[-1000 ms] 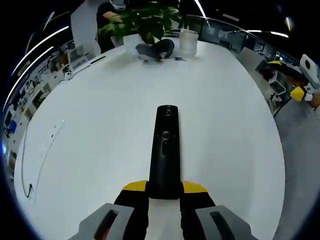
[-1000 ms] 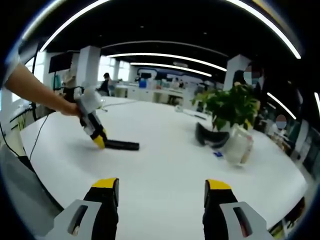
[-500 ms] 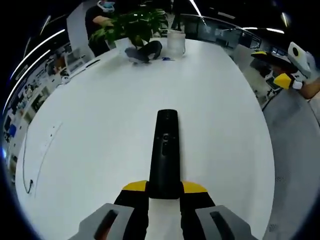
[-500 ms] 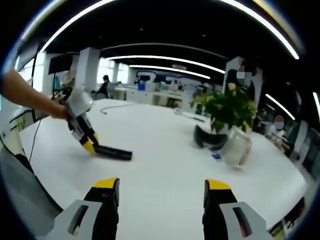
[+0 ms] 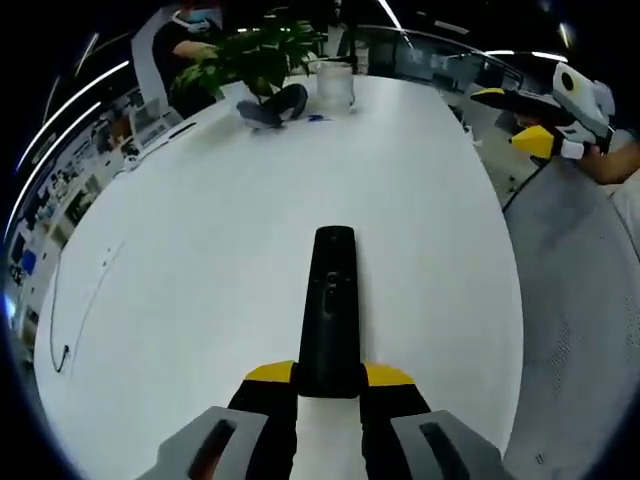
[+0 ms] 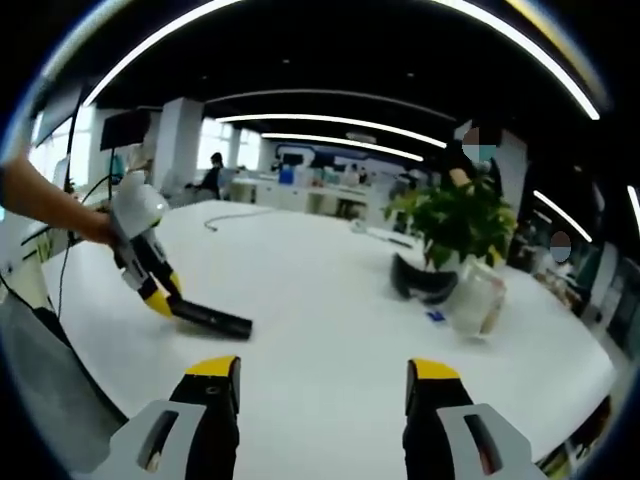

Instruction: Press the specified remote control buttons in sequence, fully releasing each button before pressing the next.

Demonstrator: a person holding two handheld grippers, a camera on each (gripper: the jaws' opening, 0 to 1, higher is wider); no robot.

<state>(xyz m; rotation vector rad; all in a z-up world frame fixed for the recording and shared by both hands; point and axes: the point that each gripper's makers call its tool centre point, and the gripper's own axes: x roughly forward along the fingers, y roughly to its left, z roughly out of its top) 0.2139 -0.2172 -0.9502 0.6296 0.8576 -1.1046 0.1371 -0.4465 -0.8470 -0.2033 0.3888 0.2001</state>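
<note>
Left gripper (image 5: 329, 385) clamping near end of slim, matte black remote control (image 5: 328, 308), bar-shaped with rounded tip, lying lengthwise on smooth white table (image 5: 200, 260). Right gripper (image 6: 322, 385) hovering off table edge, yellow-tipped jaws parted, gripping nothing. Standing at far end: leafy potted plant (image 6: 458, 220), clear ribbed container (image 6: 473, 293), dark curved headset (image 6: 420, 280). Thin cable (image 5: 70, 320) trailing along left side. Nothing obstructing the remote.

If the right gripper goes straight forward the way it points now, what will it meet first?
Probably the bare white table. The right gripper is open and empty; nothing lies between its jaws. The remote sits off to the left, the plant to the right. Depth is uncertain.
</note>
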